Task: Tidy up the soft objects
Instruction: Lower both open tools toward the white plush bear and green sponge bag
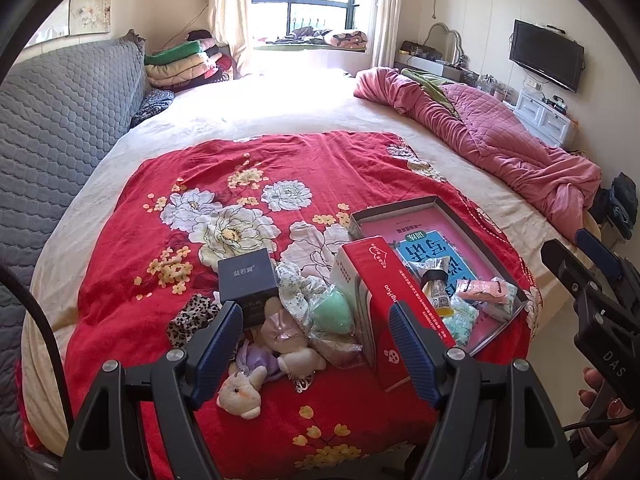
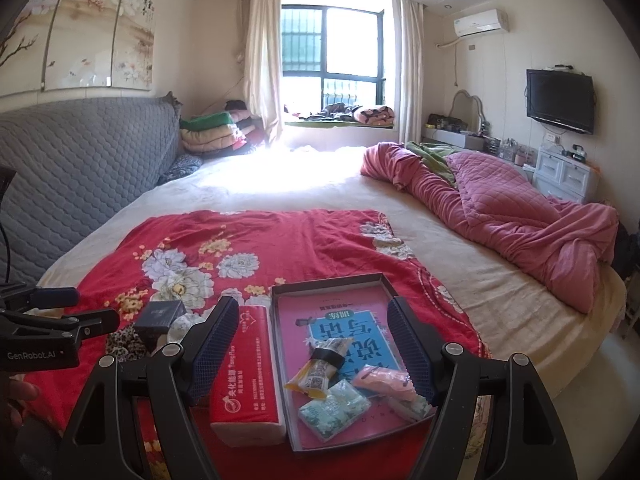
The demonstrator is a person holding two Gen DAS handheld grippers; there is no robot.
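Note:
A heap of soft things lies on the red floral blanket (image 1: 160, 208): a white plush bunny (image 1: 240, 394), a beige plush bear (image 1: 290, 340), a green sponge in a clear wrapper (image 1: 334, 314), a leopard scrunchie (image 1: 192, 318) and a floral scrunchie (image 1: 294, 284). My left gripper (image 1: 316, 310) hangs open just above this heap, holding nothing. My right gripper (image 2: 312, 304) is open and empty over the shallow grey tray (image 2: 332, 280), which holds a pink packet (image 2: 384, 380), green-white packets (image 2: 334, 408) and a snack packet (image 2: 320, 368).
A red tissue pack (image 2: 248, 376) lies between heap and tray, and a black box (image 1: 250, 280) stands behind the heap. A pink quilt (image 2: 520, 216) is bunched at the bed's far right. The grey padded headboard (image 2: 80, 152) runs along the left.

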